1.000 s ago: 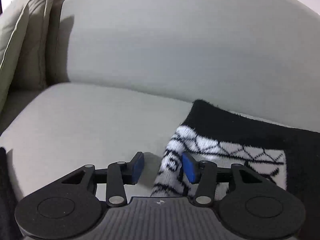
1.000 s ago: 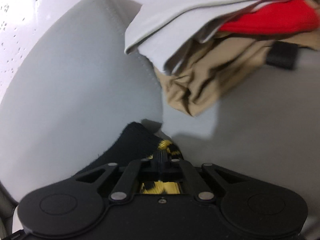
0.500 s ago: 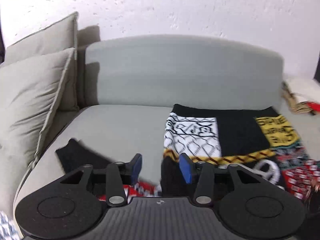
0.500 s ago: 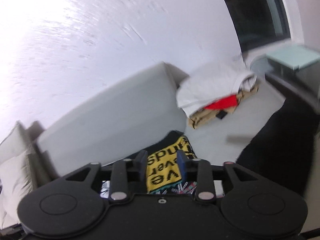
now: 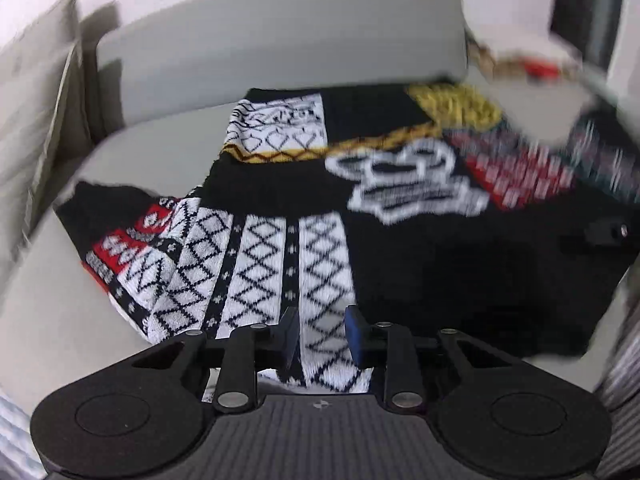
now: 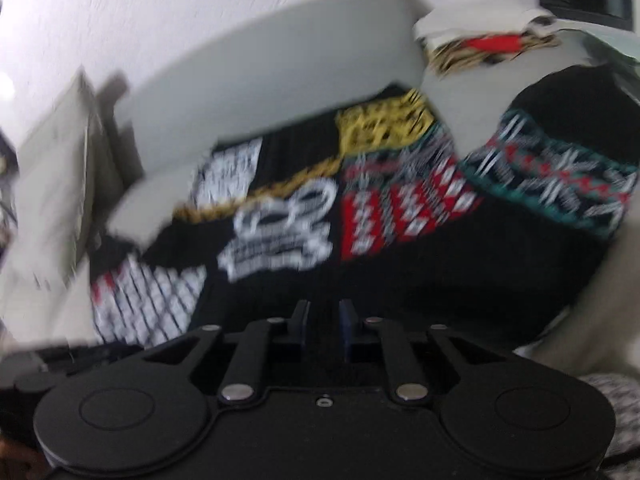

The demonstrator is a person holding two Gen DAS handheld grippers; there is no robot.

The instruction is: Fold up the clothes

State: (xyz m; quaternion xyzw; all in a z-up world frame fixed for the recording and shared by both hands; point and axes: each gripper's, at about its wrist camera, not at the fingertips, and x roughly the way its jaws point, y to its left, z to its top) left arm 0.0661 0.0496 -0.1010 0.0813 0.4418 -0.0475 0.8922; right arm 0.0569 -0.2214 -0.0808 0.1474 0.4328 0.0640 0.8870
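Note:
A black knit sweater [image 5: 420,248] with white, red and yellow patterned patches lies spread on the grey sofa seat [image 5: 52,312]. It also shows in the right wrist view [image 6: 400,264], blurred. My left gripper [image 5: 320,336] is open over the white diamond-patterned near hem. My right gripper [image 6: 324,324] is open with a narrow gap, over the black near edge of the sweater. Neither holds any cloth.
The sofa backrest [image 5: 280,48] rises behind the sweater. Beige cushions [image 5: 36,120] stand at the left. A pile of folded clothes [image 6: 488,44] in white, red and tan sits on the seat at the far right.
Both grippers have pulled back from the sweater's far edge toward its near hem. The right gripper, shut on the cloth a second ago, has let go and is open.

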